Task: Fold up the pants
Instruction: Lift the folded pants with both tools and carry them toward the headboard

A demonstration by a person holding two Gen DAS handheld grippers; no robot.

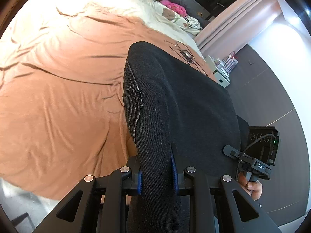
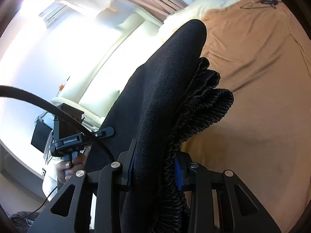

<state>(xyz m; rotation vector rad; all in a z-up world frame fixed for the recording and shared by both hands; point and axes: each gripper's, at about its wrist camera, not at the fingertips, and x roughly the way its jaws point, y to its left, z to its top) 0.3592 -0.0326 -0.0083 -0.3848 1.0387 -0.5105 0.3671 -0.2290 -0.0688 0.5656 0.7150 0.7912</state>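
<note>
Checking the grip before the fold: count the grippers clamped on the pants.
2: the left gripper and the right gripper each pinch an edge of the black pants, lifted over the bed.

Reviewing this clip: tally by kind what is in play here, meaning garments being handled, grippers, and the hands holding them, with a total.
Pants: 1, black pants, pinched by both grippers over the orange bedsheet
Grippers: 2, left gripper and right gripper, each shut on the fabric
Hands visible: 2, right hand and left hand
Total: 5
</note>
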